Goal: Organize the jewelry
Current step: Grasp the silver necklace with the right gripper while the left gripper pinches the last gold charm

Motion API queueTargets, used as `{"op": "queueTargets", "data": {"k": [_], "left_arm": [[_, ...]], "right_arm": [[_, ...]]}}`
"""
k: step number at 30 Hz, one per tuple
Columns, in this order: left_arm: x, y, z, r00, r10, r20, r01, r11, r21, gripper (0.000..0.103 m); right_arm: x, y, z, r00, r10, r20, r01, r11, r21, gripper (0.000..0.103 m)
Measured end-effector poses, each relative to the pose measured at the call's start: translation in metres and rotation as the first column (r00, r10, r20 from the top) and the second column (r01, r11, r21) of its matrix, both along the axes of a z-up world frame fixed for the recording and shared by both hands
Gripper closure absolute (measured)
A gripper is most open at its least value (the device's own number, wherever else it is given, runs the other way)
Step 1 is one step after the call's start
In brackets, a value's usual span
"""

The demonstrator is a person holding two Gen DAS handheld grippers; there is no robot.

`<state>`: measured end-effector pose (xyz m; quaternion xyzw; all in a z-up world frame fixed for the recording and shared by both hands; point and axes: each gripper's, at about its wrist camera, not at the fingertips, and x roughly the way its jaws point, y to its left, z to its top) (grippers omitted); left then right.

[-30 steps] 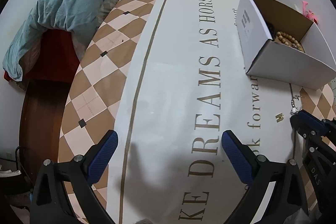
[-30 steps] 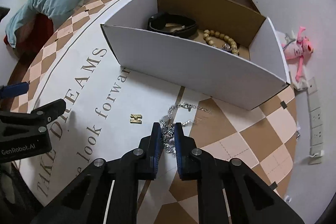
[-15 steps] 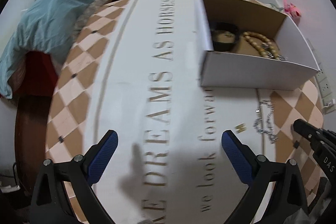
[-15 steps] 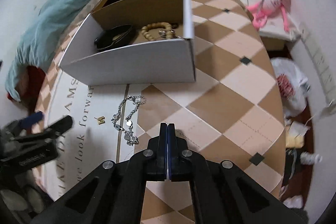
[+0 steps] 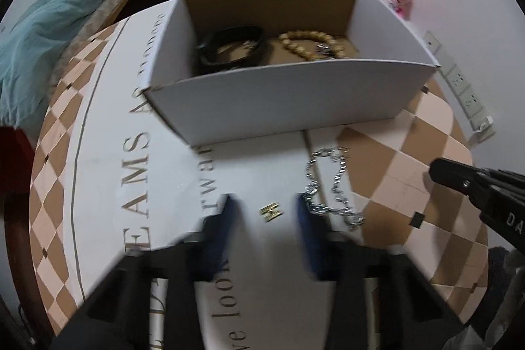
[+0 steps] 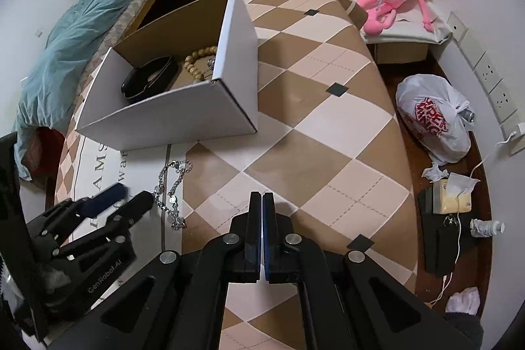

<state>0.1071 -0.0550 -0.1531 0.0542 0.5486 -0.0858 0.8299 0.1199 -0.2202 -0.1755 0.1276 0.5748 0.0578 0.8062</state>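
Left wrist view: left gripper has just been closing, blue pads straddling the small gold charm on the printed cloth — not yet pinched. Charm looks tiny, stiff, light, probably slippery; best taken across its flat sides. Just to its right lies the silver chain, limp and snag-prone, in front of the box. Right gripper is fully closed, empty, over bare checks.

White box, silver chain, gold charm, tan-and-cream diamond-check tablecloth, teal quilt
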Motion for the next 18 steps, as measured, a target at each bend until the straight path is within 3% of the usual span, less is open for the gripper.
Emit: {"op": "queueTargets", "data": {"k": [1, 4, 9, 14, 18], "left_arm": [[0.001, -0.002, 0.0, 1.0, -0.005, -0.001, 0.005, 1.0, -0.001, 0.092], [0.002, 0.0, 0.001, 1.0, 0.006, 0.001, -0.006, 1.0, -0.017, 0.092], [0.001, 0.019, 0.014, 0.999, 0.045, 0.019, -0.044, 0.998, -0.054, 0.092], [-0.01, 0.061, 0.033, 0.992, 0.122, 0.039, -0.118, 0.99, -0.072, 0.092], [-0.021, 0.087, 0.032, 0.986, 0.162, 0.032, -0.16, 0.985, -0.061, 0.092]], "right_arm": [[0.001, 0.0, 0.001, 1.0, -0.002, -0.001, 0.002, 1.0, 0.0, 0.101], [0.001, 0.0, 0.004, 1.0, -0.001, -0.001, 0.001, 1.0, 0.005, 0.098], [0.003, 0.007, 0.012, 1.0, 0.001, 0.006, -0.002, 0.999, 0.036, 0.063], [0.006, 0.029, 0.01, 0.999, 0.045, -0.003, -0.044, 0.996, 0.072, 0.063], [0.002, 0.062, 0.005, 0.992, 0.122, -0.002, -0.122, 0.991, 0.049, 0.063]]}}
